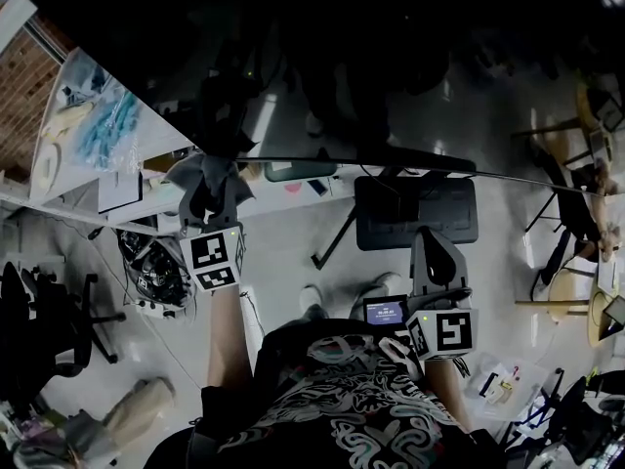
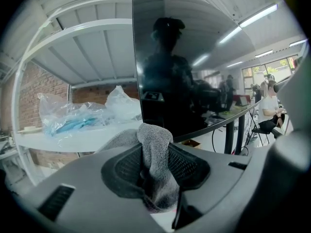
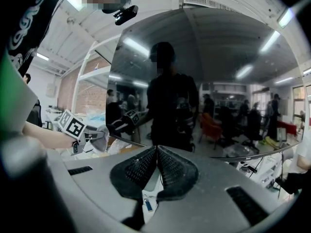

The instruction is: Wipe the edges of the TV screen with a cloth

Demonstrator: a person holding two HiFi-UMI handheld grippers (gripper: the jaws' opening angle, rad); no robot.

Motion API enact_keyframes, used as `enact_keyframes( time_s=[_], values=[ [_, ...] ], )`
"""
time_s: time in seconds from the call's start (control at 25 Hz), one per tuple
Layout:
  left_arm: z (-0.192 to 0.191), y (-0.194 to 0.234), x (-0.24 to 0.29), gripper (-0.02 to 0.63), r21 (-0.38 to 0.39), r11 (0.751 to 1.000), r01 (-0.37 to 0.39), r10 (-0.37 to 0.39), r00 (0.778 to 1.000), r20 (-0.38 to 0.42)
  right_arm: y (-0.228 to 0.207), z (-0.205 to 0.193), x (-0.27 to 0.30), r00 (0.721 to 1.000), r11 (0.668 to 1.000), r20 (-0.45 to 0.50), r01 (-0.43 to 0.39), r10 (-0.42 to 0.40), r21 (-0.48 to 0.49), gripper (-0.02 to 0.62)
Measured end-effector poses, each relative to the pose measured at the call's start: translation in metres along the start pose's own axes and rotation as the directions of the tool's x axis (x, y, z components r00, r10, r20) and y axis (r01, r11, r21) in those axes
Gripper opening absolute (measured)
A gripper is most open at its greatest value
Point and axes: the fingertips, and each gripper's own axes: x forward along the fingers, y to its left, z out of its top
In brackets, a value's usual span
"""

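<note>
One TV screen (image 2: pixel 194 62) and one cloth (image 2: pixel 155 140) are counted. Two grippers are logged: left gripper (image 2: pixel 156 153), right gripper (image 3: pixel 156 155). Two marker cubes are seen, one per gripper: left cube (image 1: pixel 215 259), right cube (image 1: pixel 444 333). One small lit display (image 1: pixel 386 311) is noted.
</note>
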Motion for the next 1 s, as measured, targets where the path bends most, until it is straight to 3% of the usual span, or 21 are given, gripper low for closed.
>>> enact_keyframes(
  time_s=[1.0],
  values=[
    [0.0024, -0.0033, 0.0056, 0.144, 0.026, 0.999, 0.038, -0.038, 0.999, -0.012, 0.0073, -0.0006, 0.0091, 1.0, 0.999, -0.001, -0.031, 0.031, 0.01, 0.029]
  ],
)
